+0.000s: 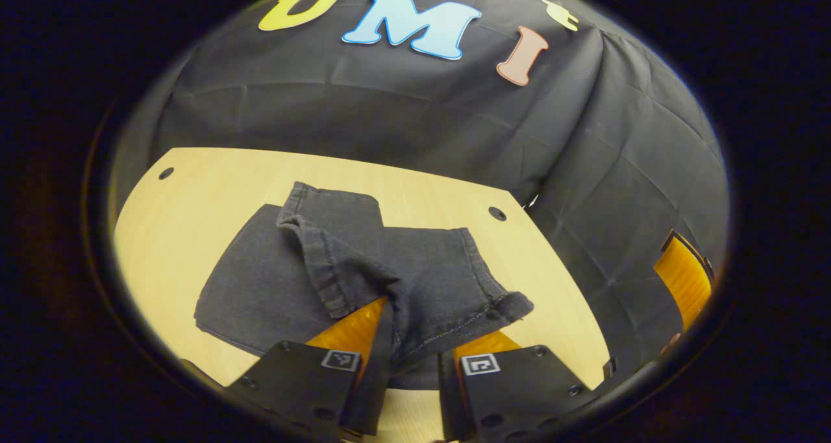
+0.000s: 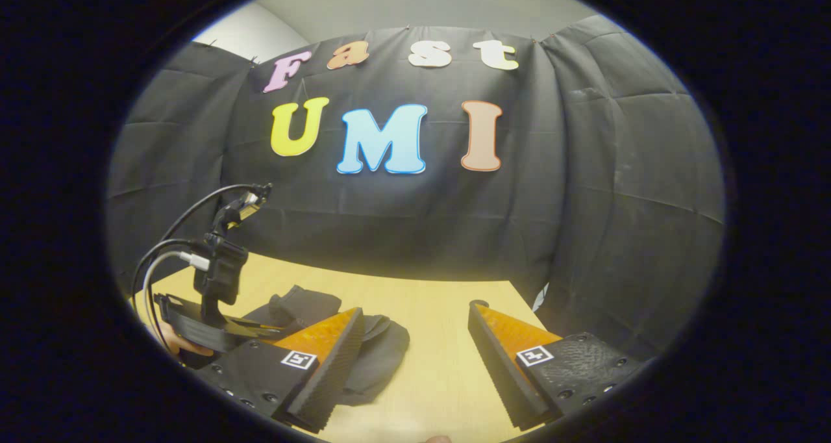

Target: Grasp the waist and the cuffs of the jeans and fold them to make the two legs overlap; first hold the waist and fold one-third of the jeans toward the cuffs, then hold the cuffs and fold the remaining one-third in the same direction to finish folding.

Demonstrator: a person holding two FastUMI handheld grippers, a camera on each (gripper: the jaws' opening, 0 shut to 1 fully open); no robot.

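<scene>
Left gripper view: we see the jeans lying folded on the table, dark grey denim on pale wood. One cuff end is doubled back over the lower layer, its hem seam running down toward us. A second hemmed edge lies to the right, its corner curling up a little.

The left gripper sits low at the near side of the pile. A fold of denim drops down between its two fingers, and both press in on it, so we note the jaws as clenched on the jeans. The cloth bunches just ahead of the fingertips.

Two small dark holes mark the tabletop, one near the far right corner, one at far left. The black cloth wall stands behind the table.

Right gripper view: the right gripper hovers above bare table, its jaws spread wide, nothing between them. The jeans lie to its left, partly behind its left finger, apart from the right finger.

Farther left in this view we see the left gripper, with cables looping off its top, and a bit of the hand holding it. It sits low over the jeans.
</scene>
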